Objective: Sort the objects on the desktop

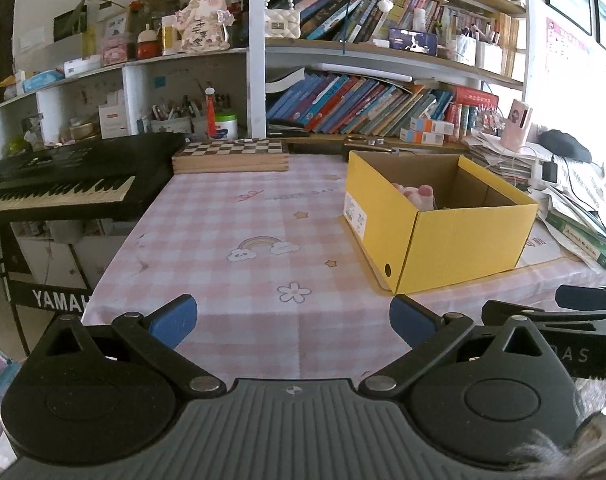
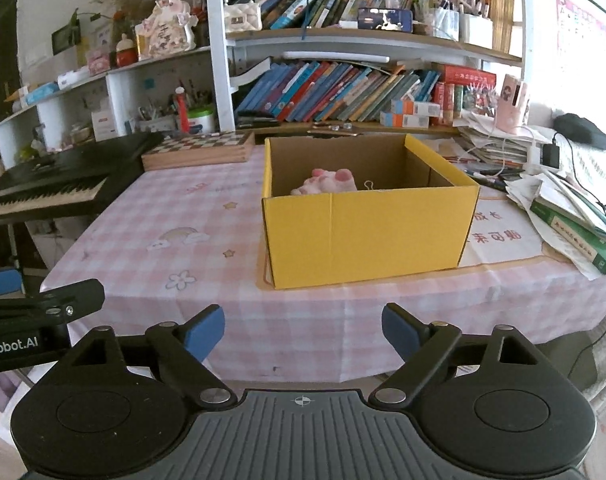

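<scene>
Both tongs are hanging at the near edge of the table, w/ nothing between the pads. The left gripper [image 1: 293,320] is spread wide, empty. The right gripper [image 2: 303,330] is also spread, empty.

Key relation: the yellow box [image 2: 367,228] is sitting on the pink checked cloth [image 1: 231,216], straight ahead and far from the right gripper, but far-right of the left one. So the right hand is looking nearer to it. Its long axis is running roughly left–right in the right wrist view, open top facing up.

A pink-and-white plush thing [image 2: 327,182] is lying inside the box, toward its left-far part; a small wire clip or ring is lying beside it, too small to tell.

No loose item is showing on the bare cloth near the tongs, so, judging by that, sorting is prob. nearly done or the next item is lying out of frame.

Hidden: most of the box floor is behind the near wall. The paper pile [image 2: 575,216] to the right is getting cut off by the frame.
</scene>
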Motion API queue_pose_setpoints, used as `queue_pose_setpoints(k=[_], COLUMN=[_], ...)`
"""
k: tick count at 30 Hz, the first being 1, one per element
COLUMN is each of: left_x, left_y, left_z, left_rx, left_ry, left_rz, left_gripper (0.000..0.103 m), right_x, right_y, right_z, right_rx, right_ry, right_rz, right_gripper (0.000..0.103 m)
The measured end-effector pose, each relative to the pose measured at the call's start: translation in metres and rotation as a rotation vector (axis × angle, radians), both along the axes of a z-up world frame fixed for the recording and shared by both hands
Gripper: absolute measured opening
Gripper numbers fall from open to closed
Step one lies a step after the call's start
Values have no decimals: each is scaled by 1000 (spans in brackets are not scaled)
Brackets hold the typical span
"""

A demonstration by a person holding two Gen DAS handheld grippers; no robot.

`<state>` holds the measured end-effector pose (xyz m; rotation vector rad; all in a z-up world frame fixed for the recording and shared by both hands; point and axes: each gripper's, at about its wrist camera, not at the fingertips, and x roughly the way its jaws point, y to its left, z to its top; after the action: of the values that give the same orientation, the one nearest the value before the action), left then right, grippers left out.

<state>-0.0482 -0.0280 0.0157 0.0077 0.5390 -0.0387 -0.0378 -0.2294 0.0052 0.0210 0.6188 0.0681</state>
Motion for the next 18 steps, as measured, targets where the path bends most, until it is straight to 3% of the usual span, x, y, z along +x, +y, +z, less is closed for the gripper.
queue_pose_setpoints(k=[18], left_x=[-1], left_y=[1], left_z=[0], left_rx=[-7], left_ry=[7], left_rz=[-16], left_gripper=[103], right_x=[-4], right_y=[3], right_z=[-2], right_rx=[4], right_ry=[12], right_rz=[0], right_gripper=[90])
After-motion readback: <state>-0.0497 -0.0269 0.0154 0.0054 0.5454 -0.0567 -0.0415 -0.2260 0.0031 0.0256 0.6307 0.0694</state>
